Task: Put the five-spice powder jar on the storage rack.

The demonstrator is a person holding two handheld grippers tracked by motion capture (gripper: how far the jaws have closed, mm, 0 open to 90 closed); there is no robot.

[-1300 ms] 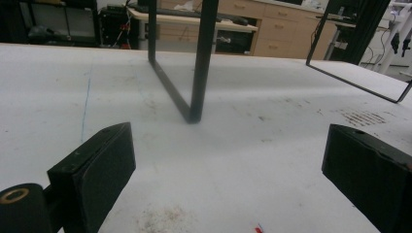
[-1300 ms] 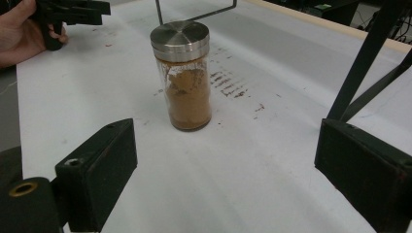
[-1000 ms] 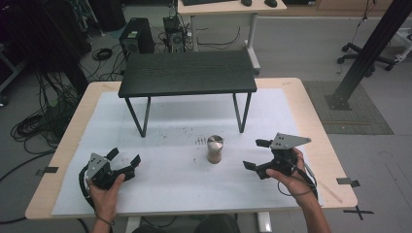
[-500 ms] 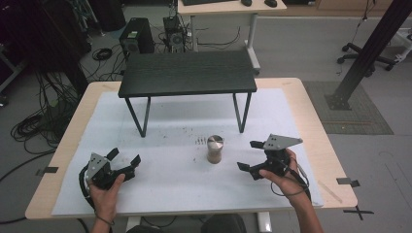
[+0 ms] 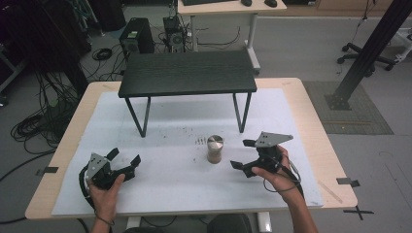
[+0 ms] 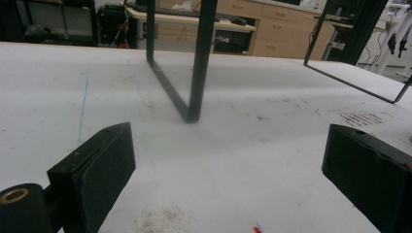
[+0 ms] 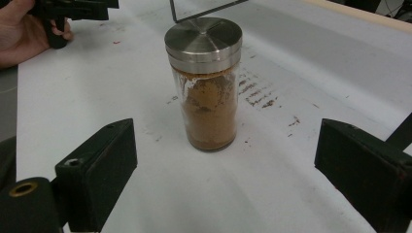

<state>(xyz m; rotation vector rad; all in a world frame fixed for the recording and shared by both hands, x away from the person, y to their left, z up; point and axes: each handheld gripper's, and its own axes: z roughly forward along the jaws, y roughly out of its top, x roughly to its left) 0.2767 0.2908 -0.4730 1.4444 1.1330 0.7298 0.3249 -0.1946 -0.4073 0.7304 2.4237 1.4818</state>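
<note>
Right gripper [image 5: 245,156] lined up on the spice jar [image 5: 214,149], jaws wide apart (nothing gripped yet).
Jar stands upright mid-table, at the gripper's nine o'clock; left gripper [image 5: 124,162] rests open, well apart.

In the right gripper view, the other hand [image 7: 22,29] and its tool [image 7: 73,9] are cut off by the top-left corner.

The jar [image 5: 214,149] stands on the table [image 5: 311,121] before the stand [image 5: 187,73].
</note>
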